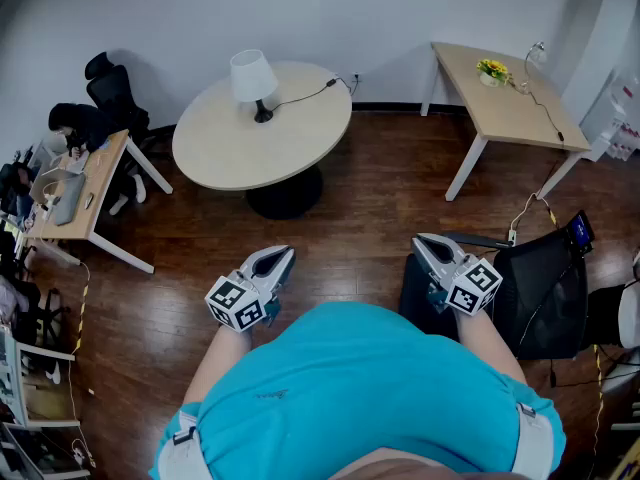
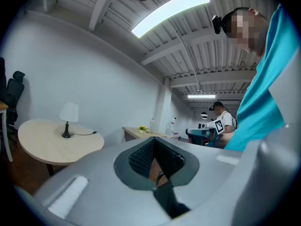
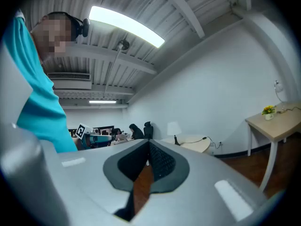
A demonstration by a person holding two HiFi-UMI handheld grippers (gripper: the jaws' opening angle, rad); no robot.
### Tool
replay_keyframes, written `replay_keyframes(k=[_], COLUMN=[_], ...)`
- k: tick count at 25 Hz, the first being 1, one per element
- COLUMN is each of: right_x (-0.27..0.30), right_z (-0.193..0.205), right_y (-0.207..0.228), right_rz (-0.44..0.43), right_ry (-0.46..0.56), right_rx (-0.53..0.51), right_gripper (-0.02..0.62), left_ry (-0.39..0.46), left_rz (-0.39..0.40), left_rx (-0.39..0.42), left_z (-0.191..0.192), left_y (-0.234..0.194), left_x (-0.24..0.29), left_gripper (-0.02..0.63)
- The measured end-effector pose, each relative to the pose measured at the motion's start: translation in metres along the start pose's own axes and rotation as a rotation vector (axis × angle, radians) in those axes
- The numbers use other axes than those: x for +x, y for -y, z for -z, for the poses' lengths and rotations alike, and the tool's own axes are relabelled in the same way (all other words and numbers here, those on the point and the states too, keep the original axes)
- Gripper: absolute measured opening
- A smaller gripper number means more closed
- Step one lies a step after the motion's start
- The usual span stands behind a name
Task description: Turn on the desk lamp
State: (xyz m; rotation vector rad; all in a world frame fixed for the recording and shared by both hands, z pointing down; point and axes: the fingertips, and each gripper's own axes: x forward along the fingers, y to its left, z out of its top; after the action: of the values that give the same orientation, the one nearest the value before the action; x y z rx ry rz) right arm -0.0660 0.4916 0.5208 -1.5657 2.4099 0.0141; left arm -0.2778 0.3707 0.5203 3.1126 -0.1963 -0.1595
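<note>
Head view: 1 lamp (image 1: 253,76) stands upright near the back edge of 1 round table (image 1: 235,153). 2 grippers are held low, well apart from it: left gripper (image 1: 283,256) and right gripper (image 1: 422,240). Both have jaws closed together and hold nothing. 2 desks stand at the sides: left desk (image 1: 100,183) and right desk (image 1: 505,108).

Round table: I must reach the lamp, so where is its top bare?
The round beige table is bare across its near half and left side. Only the far edge is crowded: the white-shaded lamp, its black cord running right.
</note>
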Motion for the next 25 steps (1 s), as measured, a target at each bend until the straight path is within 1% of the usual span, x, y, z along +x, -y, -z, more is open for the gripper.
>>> replay_keyframes(k=[3, 8, 11, 13, 16, 20, 22, 25], right_x=[-0.015, -0.031, -0.027, -0.018, 0.011, 0.072, 0.114, 0.188], right_z=[-0.004, 0.005, 0.013, 0.017, 0.022, 0.023, 0.02, 0.01], right_y=[0.022, 0.059, 0.076, 0.085, 0.094, 0.104, 0.108, 0.12], right_rz=[0.002, -0.013, -0.023, -0.028, -0.031, -0.016, 0.01, 0.048], right_ry=[0.002, 0.002, 0.004, 0.001, -0.009, -0.032, -0.032, -0.036], right_rx=[-0.002, -0.006, 0.01, 0.016, 0.022, 0.01, 0.013, 0.018], right_gripper=[0.002, 0.002, 0.002, 0.002, 0.002, 0.002, 0.002, 0.002], left_ry=[-0.009, -0.031, -0.044, -0.045, -0.042, -0.021, -0.012, -0.01], left_rz=[-0.007, -0.005, -0.014, -0.021, -0.019, -0.001, 0.018, 0.044], left_rx=[-0.037, -0.039, -0.05, -0.059, -0.068, -0.093, -0.088, -0.103], left_z=[0.007, 0.025, 0.034, 0.038, 0.041, 0.037, 0.031, 0.012], left_y=[0.009, 0.021, 0.016, 0.005, -0.028, -0.087, -0.127, -0.204], left_x=[0.025, 0.065, 0.077, 0.081, 0.083, 0.079, 0.073, 0.065], left_gripper=[0.031, 0.031, 0.031, 0.031, 0.031, 0.031, 0.031, 0.031])
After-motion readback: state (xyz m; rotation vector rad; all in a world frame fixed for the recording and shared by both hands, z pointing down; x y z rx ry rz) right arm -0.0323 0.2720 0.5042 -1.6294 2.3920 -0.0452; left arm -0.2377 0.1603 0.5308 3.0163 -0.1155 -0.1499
